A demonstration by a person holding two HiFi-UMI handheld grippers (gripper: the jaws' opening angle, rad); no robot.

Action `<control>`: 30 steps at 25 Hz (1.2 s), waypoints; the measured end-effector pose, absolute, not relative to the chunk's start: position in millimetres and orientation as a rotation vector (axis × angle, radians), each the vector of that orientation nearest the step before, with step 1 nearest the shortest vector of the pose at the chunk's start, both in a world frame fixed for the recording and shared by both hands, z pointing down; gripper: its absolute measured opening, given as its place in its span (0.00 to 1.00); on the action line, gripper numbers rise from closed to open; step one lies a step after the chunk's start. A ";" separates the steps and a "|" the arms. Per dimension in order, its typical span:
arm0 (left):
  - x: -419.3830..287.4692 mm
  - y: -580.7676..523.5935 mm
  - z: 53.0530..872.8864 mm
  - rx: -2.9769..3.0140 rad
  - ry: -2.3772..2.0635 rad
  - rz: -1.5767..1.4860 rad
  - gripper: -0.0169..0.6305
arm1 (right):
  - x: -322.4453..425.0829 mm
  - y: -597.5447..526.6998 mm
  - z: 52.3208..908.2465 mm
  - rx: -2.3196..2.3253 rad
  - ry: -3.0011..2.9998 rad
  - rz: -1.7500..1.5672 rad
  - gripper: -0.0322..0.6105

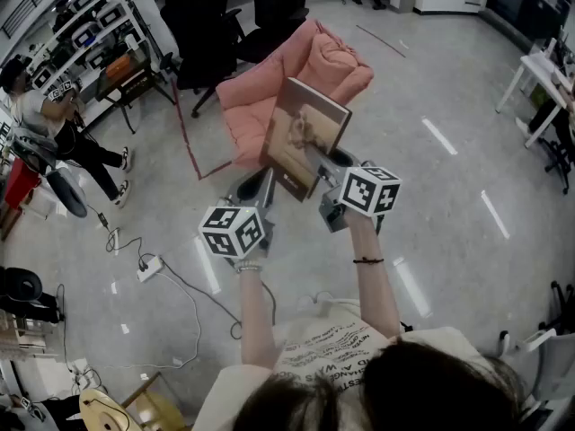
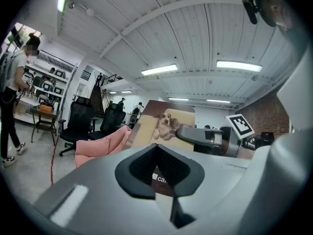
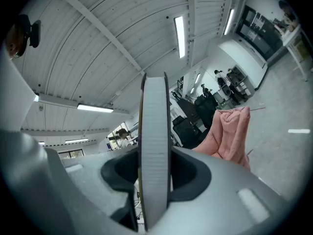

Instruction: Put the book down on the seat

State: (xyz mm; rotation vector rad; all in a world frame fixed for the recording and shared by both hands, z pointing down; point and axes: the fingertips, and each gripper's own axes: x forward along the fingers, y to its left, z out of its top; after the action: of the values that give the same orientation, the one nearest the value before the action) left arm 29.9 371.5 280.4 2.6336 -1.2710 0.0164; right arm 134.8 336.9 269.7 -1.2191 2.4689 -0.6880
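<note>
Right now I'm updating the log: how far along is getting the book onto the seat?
Done: the book is up off any surface, clamped by its edge in the fingers of the right gripper. In hand: it hangs upright in the air, not on the pink seat. The left gripper has its fingers together and grips nothing. Left: lower the book onto the seat and release it.

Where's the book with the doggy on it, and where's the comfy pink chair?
Brown hardcover book with a dog picture (image 1: 304,137): head view, middle of its cover.
Pink padded armchair (image 1: 337,65): head view, on its backrest cushion.
</note>
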 end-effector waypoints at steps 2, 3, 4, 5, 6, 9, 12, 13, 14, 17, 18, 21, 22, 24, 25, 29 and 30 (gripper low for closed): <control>30.1 371.5 280.0 2.632 -1.271 0.016 0.03 | 134.9 337.0 269.2 -1.218 2.469 -0.690 0.28; 30.0 371.5 279.8 2.631 -1.271 0.016 0.03 | 135.0 336.9 268.9 -1.218 2.470 -0.692 0.28; 29.9 371.4 279.5 2.629 -1.271 0.016 0.03 | 135.0 336.8 268.6 -1.218 2.470 -0.693 0.28; 29.9 371.2 279.1 2.628 -1.271 0.017 0.03 | 135.0 336.6 268.1 -1.218 2.470 -0.695 0.28; 30.0 371.0 278.9 2.627 -1.270 0.018 0.03 | 135.1 336.3 268.0 -1.219 2.469 -0.697 0.28; 31.2 370.0 280.9 2.626 -1.267 0.020 0.03 | 135.8 334.9 270.9 -1.226 2.467 -0.707 0.28; 33.3 367.9 286.1 2.624 -1.265 0.024 0.03 | 138.2 331.8 278.0 -1.236 2.462 -0.723 0.28; 34.9 367.5 287.8 2.622 -1.265 0.023 0.03 | 140.2 331.0 280.2 -1.238 2.461 -0.727 0.28; 37.0 367.3 289.4 2.620 -1.266 0.022 0.03 | 142.6 330.4 281.9 -1.239 2.458 -0.730 0.28; 41.9 366.9 294.4 2.611 -1.272 0.021 0.03 | 148.6 328.1 286.6 -1.240 2.450 -0.741 0.28; 43.0 367.3 296.6 2.608 -1.275 0.024 0.03 | 150.0 327.5 288.5 -1.243 2.447 -0.743 0.28; 47.3 369.6 303.2 2.599 -1.279 0.024 0.03 | 154.5 324.8 295.2 -1.266 2.439 -0.750 0.28; 47.6 368.6 303.6 2.595 -1.281 0.017 0.03 | 154.9 322.4 296.6 -1.269 2.440 -0.755 0.28; 46.3 365.6 302.9 2.584 -1.288 0.003 0.03 | 154.3 318.4 298.9 -1.267 2.444 -0.770 0.28; 46.0 364.2 302.3 2.578 -1.292 0.000 0.03 | 154.8 316.9 299.8 -1.266 2.444 -0.777 0.28; 44.6 356.1 302.6 2.554 -1.309 0.003 0.03 | 155.9 307.1 300.2 -1.255 2.437 -0.800 0.28; 41.9 354.2 304.6 2.547 -1.314 0.005 0.03 | 153.9 304.6 301.9 -1.255 2.436 -0.807 0.28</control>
State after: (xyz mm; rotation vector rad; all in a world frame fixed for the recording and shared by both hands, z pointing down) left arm 41.9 354.2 304.6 2.5475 -1.3141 0.0054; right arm 153.9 304.6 301.9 -1.2547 2.4356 -0.8065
